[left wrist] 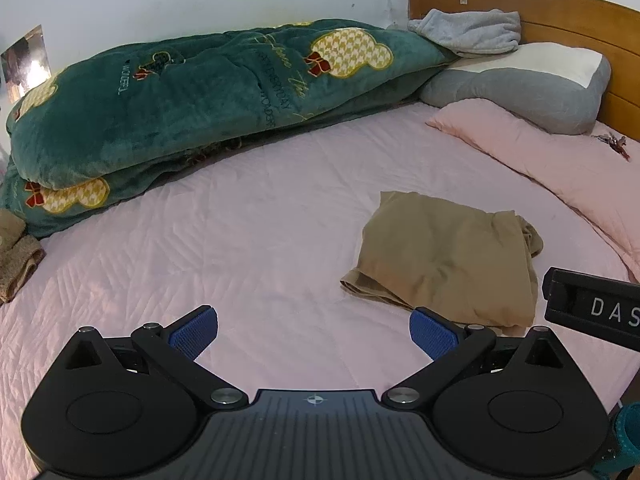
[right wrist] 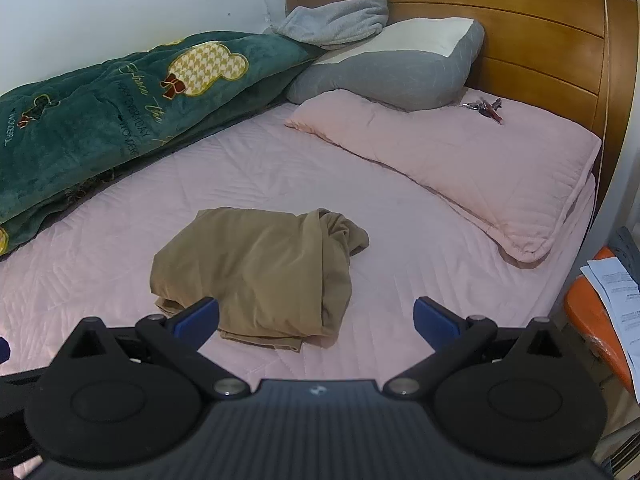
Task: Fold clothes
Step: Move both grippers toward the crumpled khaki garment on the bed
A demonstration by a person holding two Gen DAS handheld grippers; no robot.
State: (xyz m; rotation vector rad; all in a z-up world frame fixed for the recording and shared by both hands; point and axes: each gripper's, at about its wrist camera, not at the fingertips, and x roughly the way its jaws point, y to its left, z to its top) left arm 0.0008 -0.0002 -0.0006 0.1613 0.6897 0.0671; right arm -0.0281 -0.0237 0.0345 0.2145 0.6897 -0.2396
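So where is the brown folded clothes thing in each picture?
Left wrist view: the tan garment lies right of centre on the pink bedsheet.
Right wrist view: the tan garment lies left of centre, just ahead of the fingers.
Shared landmark: the grey pillow against the wooden headboard.

Both views are evenly lit by soft, cool indoor light with no clear source. Shadows are faint: a thin dark line under the tan cloth and deeper shade beneath the green blanket. A photo on the wall carries a bright glare patch that washes out its content. The fisheye lens bends the headboard and the bed edge into curves, and dark vignette cuts the corners. Focus is sharp at centre, slightly soft at the rims. The black tong bodies show almost no surface detail.
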